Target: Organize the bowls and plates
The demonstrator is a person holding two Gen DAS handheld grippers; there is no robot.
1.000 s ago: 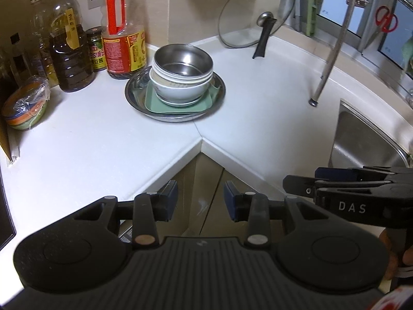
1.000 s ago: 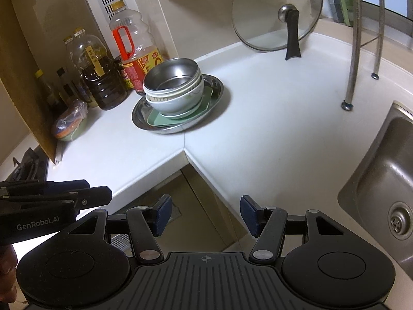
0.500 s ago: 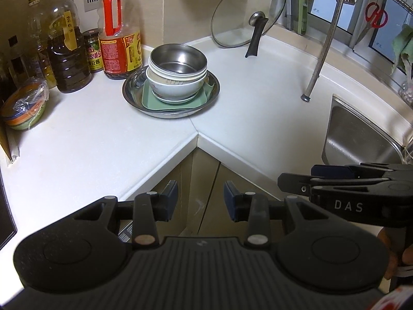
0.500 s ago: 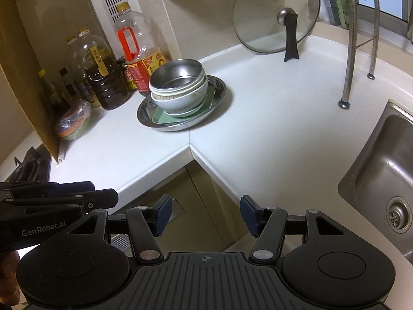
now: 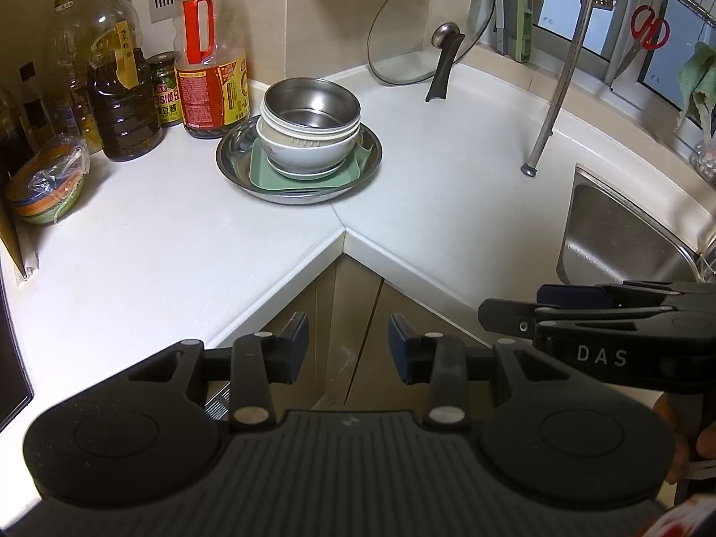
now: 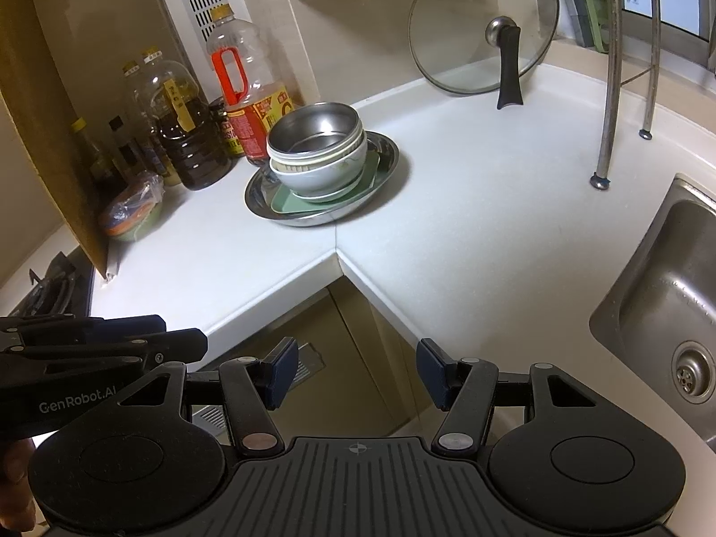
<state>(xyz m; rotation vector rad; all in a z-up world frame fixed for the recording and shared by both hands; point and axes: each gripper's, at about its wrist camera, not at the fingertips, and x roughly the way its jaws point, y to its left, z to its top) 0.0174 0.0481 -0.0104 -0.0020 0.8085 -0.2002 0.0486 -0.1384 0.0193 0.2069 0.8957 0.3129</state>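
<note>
I am holding my left gripper (image 5: 348, 340) off the counter's (image 5: 179, 241) inner corner, jaws partly apart with nothing between them, well short of the stack.

Working rightward from the oil bottles (image 5: 121, 103) at the back wall: the stack is sitting just right of them, near the counter's seam. A steel tray (image 5: 232, 156) is carrying a green plate (image 5: 264, 176), then a white bowl (image 5: 304, 156), then what looks like a ribbed bowl, then a steel bowl (image 5: 313, 103) on top — all nested, touching.

I am judging the steel bowl light, stiff and slick, so I should be pinching its rim on the near side, one pad inside and one outside. The white bowl looks ceramic — heavier, breakable, glazed and slippery — so a firm rim grip and no knocking. The plate lies flat in the tray, hard to get under; its raised corner is the likeliest hold.

Right of the stack, my right gripper (image 6: 355, 371) is hanging wider apart, also empty.
</note>
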